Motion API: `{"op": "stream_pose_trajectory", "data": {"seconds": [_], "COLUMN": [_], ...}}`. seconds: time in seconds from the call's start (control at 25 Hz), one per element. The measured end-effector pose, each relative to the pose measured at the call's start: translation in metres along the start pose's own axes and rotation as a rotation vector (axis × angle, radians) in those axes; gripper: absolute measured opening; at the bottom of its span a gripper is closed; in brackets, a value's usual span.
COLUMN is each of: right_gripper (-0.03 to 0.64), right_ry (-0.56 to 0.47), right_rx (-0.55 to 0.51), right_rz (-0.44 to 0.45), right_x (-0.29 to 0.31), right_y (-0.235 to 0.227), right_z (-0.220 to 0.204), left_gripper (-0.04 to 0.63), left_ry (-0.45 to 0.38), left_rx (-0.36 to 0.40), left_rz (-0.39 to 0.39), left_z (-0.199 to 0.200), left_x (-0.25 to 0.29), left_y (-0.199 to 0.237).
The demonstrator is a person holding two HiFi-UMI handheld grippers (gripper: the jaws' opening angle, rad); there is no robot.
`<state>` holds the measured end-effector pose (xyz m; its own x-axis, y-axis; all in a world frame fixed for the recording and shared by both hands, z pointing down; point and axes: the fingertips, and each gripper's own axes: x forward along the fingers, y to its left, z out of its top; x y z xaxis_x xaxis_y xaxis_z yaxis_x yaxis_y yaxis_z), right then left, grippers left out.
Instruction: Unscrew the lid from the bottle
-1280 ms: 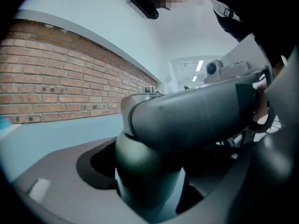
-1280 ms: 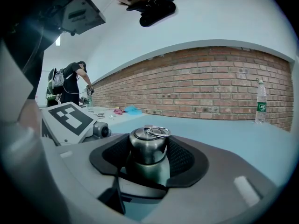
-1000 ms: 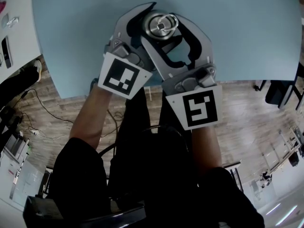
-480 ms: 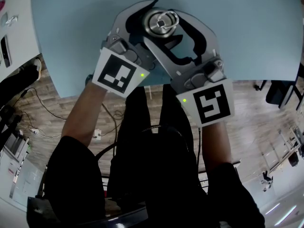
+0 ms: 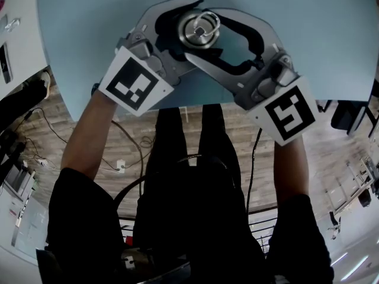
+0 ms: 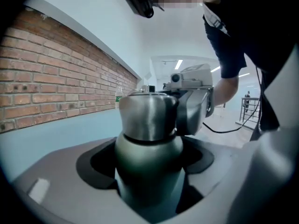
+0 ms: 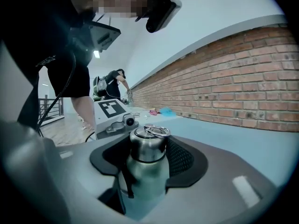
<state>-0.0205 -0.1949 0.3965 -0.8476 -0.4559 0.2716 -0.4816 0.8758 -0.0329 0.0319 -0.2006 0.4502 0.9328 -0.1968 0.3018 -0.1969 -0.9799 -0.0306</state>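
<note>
The left tool was clamped on the bottle's steel body. The right tool gripped the lid higher up. Against a second before, the rear ends of both tools had swung outward, away from each other, with the jaws no wider. That was likely one twisting stroke of lid against body. The lid still sat on the neck, so any contents stayed hidden. The bottle was upright over the tabletop, near its front edge.
</note>
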Motion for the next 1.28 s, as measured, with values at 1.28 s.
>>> {"op": "stream_pose_trajectory", "data": {"seconds": [1.28], "right_gripper": [0.249], "right_ry": [0.024], "right_rx": [-0.159], "right_rz": [0.59], "right_x": [-0.01], "right_y": [0.019], "right_z": [0.002], "left_gripper": [0.379], "left_ry": [0.035], "left_rx": [0.12], "left_rz": [-0.394], "left_z": [-0.001], "left_x": [-0.006], "left_y": [-0.031]}}
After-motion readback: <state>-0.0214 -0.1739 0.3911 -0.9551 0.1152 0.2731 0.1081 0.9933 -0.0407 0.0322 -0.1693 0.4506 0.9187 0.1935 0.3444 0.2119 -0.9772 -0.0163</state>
